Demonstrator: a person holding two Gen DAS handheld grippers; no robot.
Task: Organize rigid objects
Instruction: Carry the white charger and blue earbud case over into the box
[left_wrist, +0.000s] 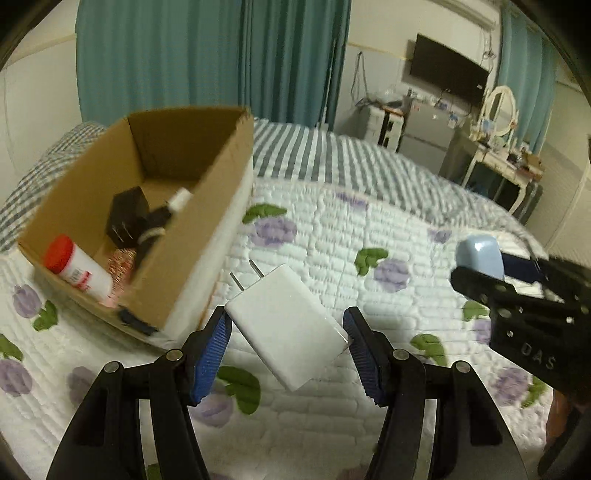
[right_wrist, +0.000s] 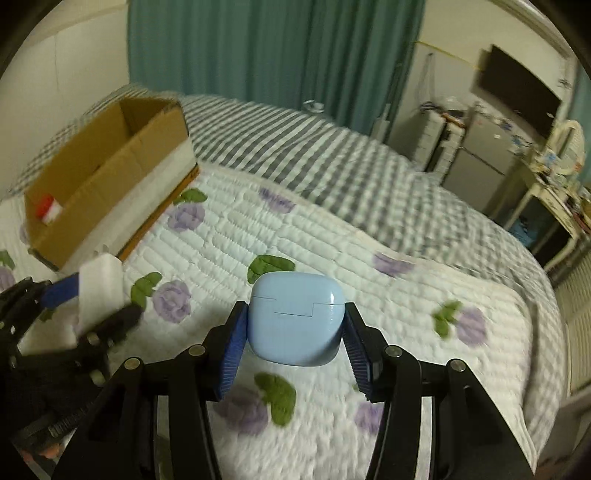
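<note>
Left gripper (left_wrist: 286, 332) clamped on white charger (left_wrist: 286, 325), tilted, seemingly corner-held, near cardboard box (left_wrist: 192, 236); could twist loose. Right gripper (right_wrist: 293, 332) pinching blue earbud case (right_wrist: 293, 319) above quilt (right_wrist: 369, 258).

A: Where is there room?
B: The box (left_wrist: 207, 236) is open on top; bottles and plugs fill its near end; the bed (left_wrist: 332, 236) beside it is bare.
</note>
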